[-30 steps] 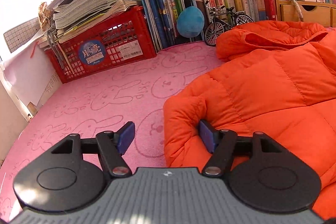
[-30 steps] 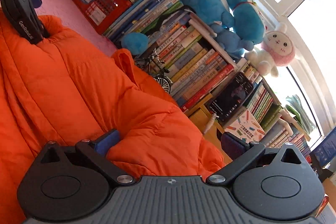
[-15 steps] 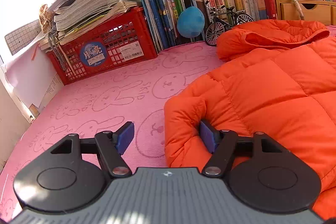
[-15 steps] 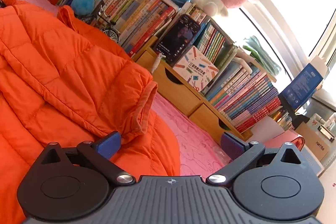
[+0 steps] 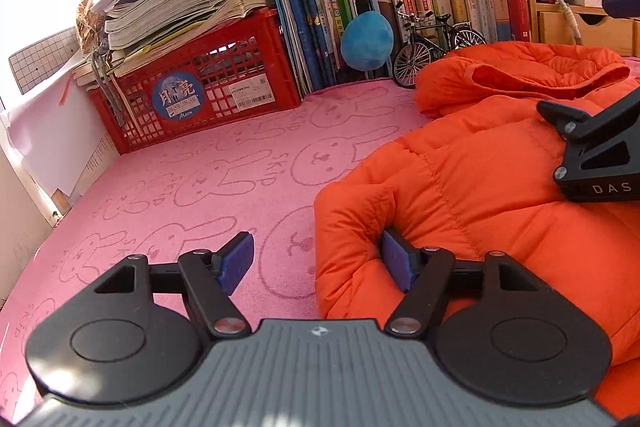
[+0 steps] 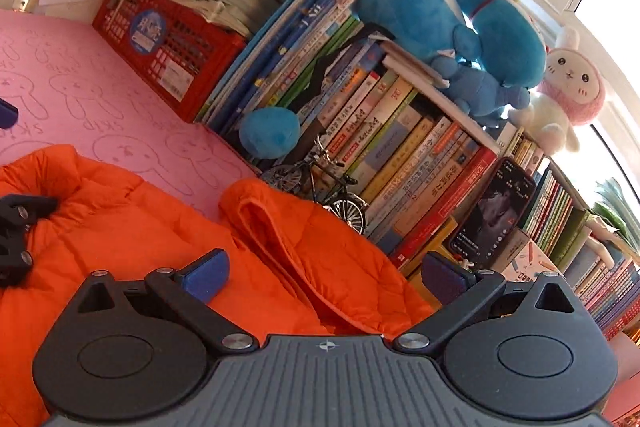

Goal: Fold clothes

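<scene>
Left wrist view, writing: I read "Moon" on the round blue sticker of the red crate (image 5: 192, 91), upper left of frame; "DAS" in pale letters on the right claw's (image 5: 592, 163) black body at the right edge.
Right wrist view, writing: book spines (image 6: 384, 131) carry print too small for me to read.
Jacket: orange quilted puffer jacket (image 5: 500, 179) fills the right half of the left wrist frame, lying on the pink rabbit-print mat (image 5: 192, 187); its hood is bunched near the toy bicycle (image 5: 432, 43).
Left claw (image 5: 316, 259): spread wide; its right blue pad (image 5: 394, 263) is tucked into a fold at the jacket's puffy edge, the left pad over bare mat.
Right claw (image 6: 324, 277): spread wide, holding nothing, above the hood.
Open room: bare mat lies left of the jacket up to the crate.
</scene>
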Available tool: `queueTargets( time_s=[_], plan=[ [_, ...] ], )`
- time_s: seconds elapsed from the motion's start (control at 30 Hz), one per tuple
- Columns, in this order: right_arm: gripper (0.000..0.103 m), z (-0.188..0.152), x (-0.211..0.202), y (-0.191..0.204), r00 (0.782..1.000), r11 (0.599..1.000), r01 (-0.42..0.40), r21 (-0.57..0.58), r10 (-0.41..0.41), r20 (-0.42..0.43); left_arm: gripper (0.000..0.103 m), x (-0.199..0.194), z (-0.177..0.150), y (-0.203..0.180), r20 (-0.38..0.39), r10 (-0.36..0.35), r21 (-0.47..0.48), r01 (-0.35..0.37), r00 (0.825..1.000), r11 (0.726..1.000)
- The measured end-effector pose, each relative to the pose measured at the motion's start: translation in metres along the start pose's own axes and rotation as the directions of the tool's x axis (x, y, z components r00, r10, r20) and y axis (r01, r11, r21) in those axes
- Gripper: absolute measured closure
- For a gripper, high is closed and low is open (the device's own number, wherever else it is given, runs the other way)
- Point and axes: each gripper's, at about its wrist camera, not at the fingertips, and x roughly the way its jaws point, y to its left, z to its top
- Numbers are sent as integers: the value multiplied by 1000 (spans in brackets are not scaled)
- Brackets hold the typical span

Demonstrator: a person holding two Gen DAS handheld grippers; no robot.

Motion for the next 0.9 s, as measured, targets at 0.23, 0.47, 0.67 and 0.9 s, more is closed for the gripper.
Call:
queueTargets(
  time_s=[0.23, 0.47, 0.67, 0.9],
  plan=[
    [1, -74, 11, -75, 954, 971, 231, 58, -214, -212, 28, 1, 0, 7, -6, -36, -40, 36, 999, 999],
    [1, -121, 5, -122, 920, 946, 277, 166, -212, -329, 25, -2, 0, 1, 4, -35, -6, 35, 999, 999],
    [3, -124, -13, -138, 961, 936, 176, 306, -95, -261, 24, -2, 1, -1, 5, -13, 6, 12, 1000, 1000],
    [0, -130, -40, -146, 973, 932, 150, 330, -80, -215, 24, -2, 1, 2, 5, -26, -3, 26, 1000, 1000]
  ],
)
